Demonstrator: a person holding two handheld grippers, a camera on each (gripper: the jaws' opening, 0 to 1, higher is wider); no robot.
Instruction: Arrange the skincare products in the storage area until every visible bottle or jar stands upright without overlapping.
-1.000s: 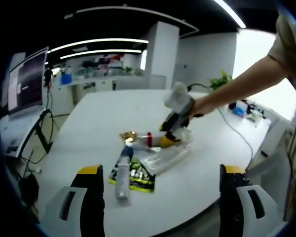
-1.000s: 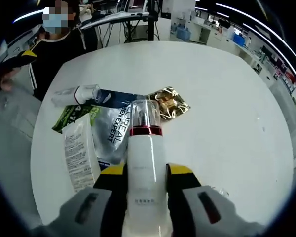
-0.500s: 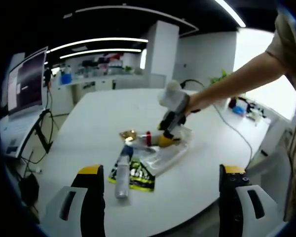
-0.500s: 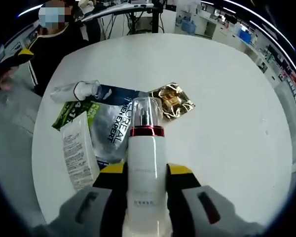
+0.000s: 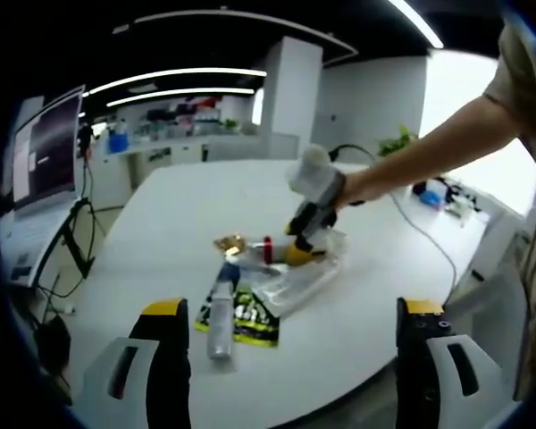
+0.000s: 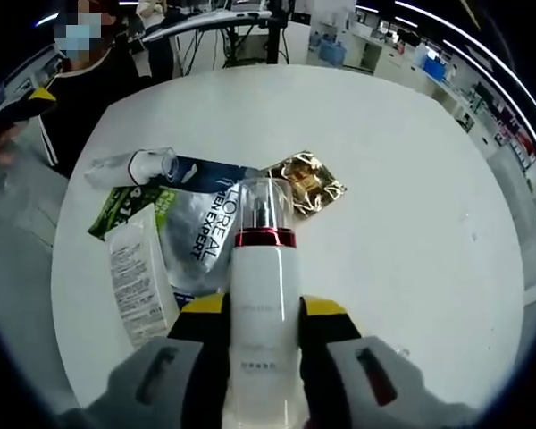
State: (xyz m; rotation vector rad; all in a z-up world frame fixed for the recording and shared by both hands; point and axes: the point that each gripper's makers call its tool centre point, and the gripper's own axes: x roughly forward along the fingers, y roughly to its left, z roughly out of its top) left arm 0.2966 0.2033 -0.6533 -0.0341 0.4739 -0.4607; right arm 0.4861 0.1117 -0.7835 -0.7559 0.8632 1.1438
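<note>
In the right gripper view, the white table (image 6: 411, 179) lay bare from twelve round to four o'clock, giving open passage there. Clutter crowded nine to twelve: a white box (image 6: 138, 286) beside the jaws at nine, a silver pouch (image 6: 201, 237) and a green sachet (image 6: 125, 207) beyond it, a clear bottle (image 6: 134, 166) lying at ten, a gold packet (image 6: 308, 188) at twelve. The pump bottle (image 6: 263, 295) filled the jaws of the right gripper (image 6: 263, 313). In the left gripper view, the spread left gripper (image 5: 290, 344) faced open tabletop, the clutter beyond at twelve.
</note>
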